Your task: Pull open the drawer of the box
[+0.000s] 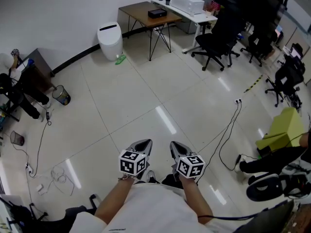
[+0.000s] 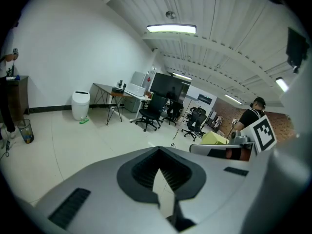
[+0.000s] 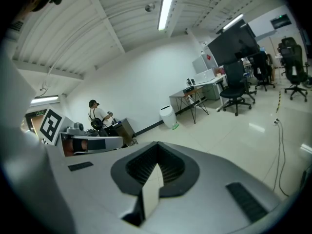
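No box or drawer shows in any view. In the head view my left gripper (image 1: 144,143) and right gripper (image 1: 175,145) are held side by side close to my body, above a pale tiled floor (image 1: 146,96). Both point forward with nothing between their jaws. In the left gripper view the left gripper (image 2: 158,150) has its jaws meeting at the tips, and the right gripper's marker cube (image 2: 263,133) shows at the right. The right gripper (image 3: 157,146) is likewise shut in its own view, with the left gripper's marker cube (image 3: 49,125) at the left.
A brown table (image 1: 148,13) and a white desk (image 1: 187,11) stand at the far wall, with a white bin (image 1: 110,40) beside them. Black office chairs (image 1: 216,40) stand at the right. A cable (image 1: 228,135) trails over the floor. A small waste basket (image 1: 61,95) stands at the left.
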